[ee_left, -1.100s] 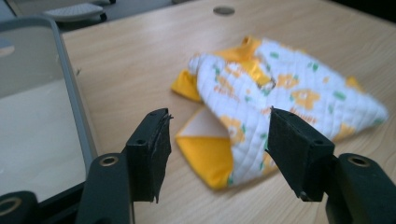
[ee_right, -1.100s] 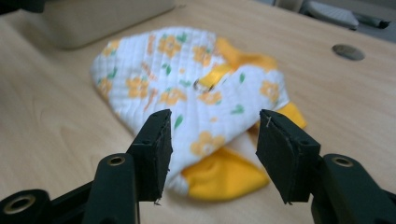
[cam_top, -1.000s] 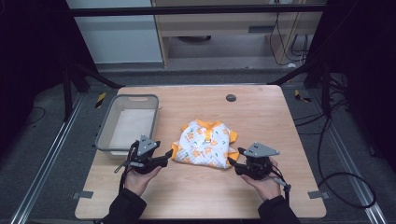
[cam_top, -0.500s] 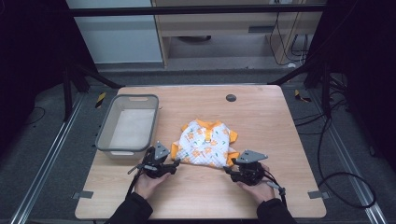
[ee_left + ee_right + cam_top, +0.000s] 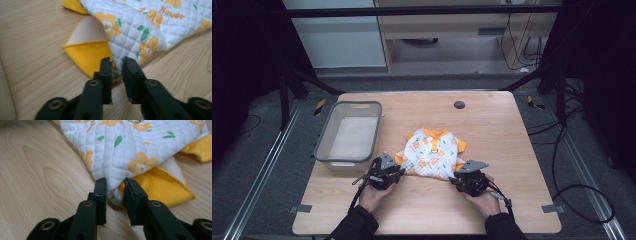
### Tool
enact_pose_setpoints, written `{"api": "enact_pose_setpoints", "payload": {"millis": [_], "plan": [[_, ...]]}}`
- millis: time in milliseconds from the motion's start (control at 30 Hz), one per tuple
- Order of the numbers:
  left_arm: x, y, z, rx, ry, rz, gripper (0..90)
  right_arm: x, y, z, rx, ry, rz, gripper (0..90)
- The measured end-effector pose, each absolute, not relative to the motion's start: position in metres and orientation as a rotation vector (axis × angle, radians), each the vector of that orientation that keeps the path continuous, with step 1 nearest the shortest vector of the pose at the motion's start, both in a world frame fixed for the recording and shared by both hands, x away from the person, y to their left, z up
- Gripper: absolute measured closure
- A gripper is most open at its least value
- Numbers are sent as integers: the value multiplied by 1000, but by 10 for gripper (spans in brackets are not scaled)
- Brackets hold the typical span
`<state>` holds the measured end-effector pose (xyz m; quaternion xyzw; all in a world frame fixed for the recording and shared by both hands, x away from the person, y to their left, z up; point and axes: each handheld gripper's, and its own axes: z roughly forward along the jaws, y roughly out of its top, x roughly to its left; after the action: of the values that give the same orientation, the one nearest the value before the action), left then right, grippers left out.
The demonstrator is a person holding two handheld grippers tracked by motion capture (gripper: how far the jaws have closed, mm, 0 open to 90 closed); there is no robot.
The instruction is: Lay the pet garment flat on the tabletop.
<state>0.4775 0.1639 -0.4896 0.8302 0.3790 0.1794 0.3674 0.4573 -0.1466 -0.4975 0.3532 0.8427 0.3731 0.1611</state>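
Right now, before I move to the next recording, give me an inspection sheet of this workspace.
Surface: wooden table, flat, with a small dark round spot near the far edge.
Job's things: quilted white garment with orange flowers and yellow trim, lying flat.
Clutter: grey bin at left, nothing seen inside.
Grippers: left hand-held gripper and right hand-held gripper have just closed, each pinching a near corner of the garment.
Cables: black cables on the floor at right.
Surroundings: dark frame rails, cabinet behind.

Both hands lowered to the table, left tool (image 5: 398,171) and right tool (image 5: 455,178) jaws just closed, pinching the garment's (image 5: 432,152) near corners
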Motion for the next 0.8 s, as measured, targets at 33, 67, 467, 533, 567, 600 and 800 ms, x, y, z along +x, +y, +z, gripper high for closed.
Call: {"api": "enact_pose_setpoints", "payload": {"millis": [33,67,467,533,567,600,800], "plan": [[477,164,-490,2133,974,461,805,457,-147,-497,1008,2406,1065,737],[478,164,-489,2129,979,447,805,458,-147,-497,1010,2412,1062,763],[441,172,-445,2017,876,367,900,432,-164,-459,956,2424,1237,837],[438,172,-443,2017,866,359,900,424,-169,-452,949,2421,1277,839],[436,171,-443,2019,857,366,900,424,-169,-452,949,2421,1277,839],[435,170,-444,2028,857,390,900,421,-170,-450,953,2422,1284,840],[440,168,-450,2046,875,360,900,425,-169,-461,984,2468,1240,843]]}}
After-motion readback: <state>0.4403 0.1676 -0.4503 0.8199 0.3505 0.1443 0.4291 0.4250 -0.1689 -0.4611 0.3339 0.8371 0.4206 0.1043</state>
